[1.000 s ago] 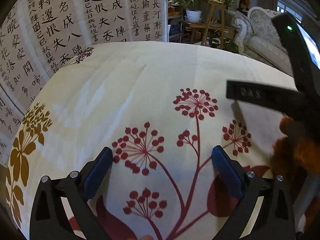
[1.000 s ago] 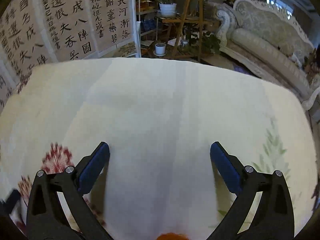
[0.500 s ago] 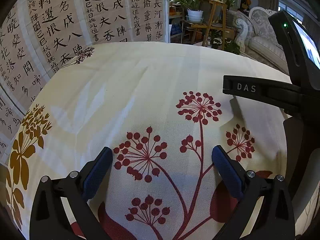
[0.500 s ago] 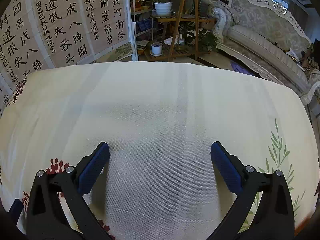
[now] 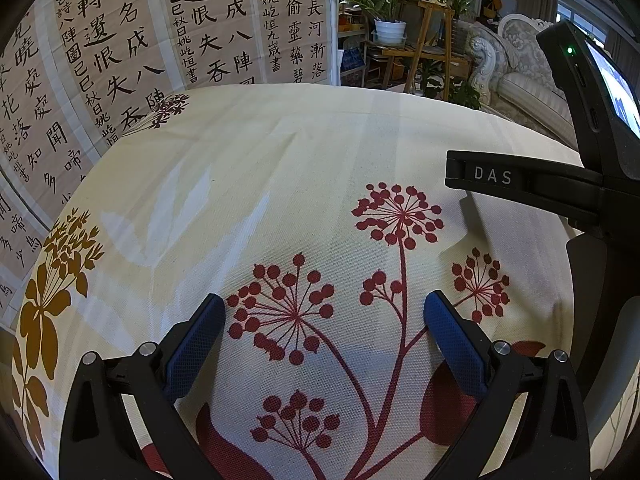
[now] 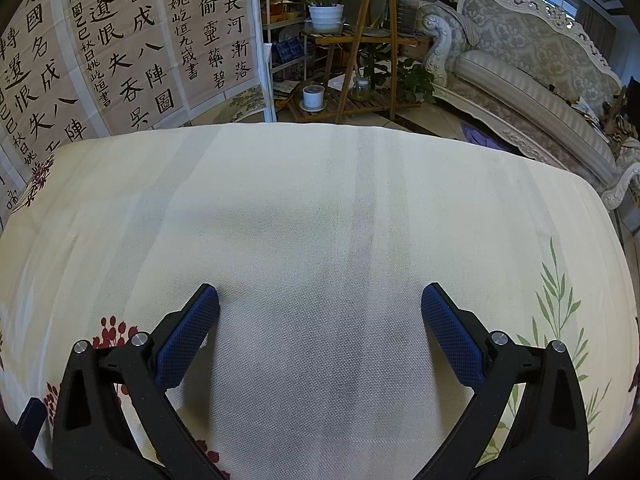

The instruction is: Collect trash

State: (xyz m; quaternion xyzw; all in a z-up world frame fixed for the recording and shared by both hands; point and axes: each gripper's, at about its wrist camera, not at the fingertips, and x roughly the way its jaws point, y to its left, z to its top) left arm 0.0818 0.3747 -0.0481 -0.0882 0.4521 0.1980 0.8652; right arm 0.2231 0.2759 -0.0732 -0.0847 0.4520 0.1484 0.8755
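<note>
Trash: cannot tell where from either view.

Left wrist view. Left claw (image 5: 323,304) spread wide, blue pads (image 5: 192,344) far apart, gripping nothing. Held low over the bench (image 5: 280,152), covered by a cream cloth. Directly under and between the pads, red flower heads (image 5: 280,312) on thin red stems. Off to the claw's left, a mustard-brown plant print (image 5: 52,304). To the claw's right and a little ahead, a black bar lettered DAS (image 5: 492,176) reaching in over the cloth, joined to a dark housing with a green light (image 5: 569,50) and a lit screen (image 5: 616,84). Well ahead, past the bench's far edge, tall calligraphy panels (image 5: 140,52) on the left, a wooden plant stand (image 5: 424,44) in the middle, a pale carved sofa (image 5: 520,80) on the right.

Right wrist view. Right claw (image 6: 320,291) likewise spread wide, blue pads (image 6: 184,344) far apart, gripping nothing. Plain cream cloth of the bench (image 6: 320,208) between and ahead of the pads. Just left of the claw, red berry prints (image 6: 110,328); to its right, a green leaf sprig (image 6: 556,304). Well ahead, beyond the bench's edge, calligraphy panels (image 6: 120,52) to the left, the wooden plant stand (image 6: 368,36) with a white pot (image 6: 326,16) straight on, the carved sofa (image 6: 520,68) to the right.
</note>
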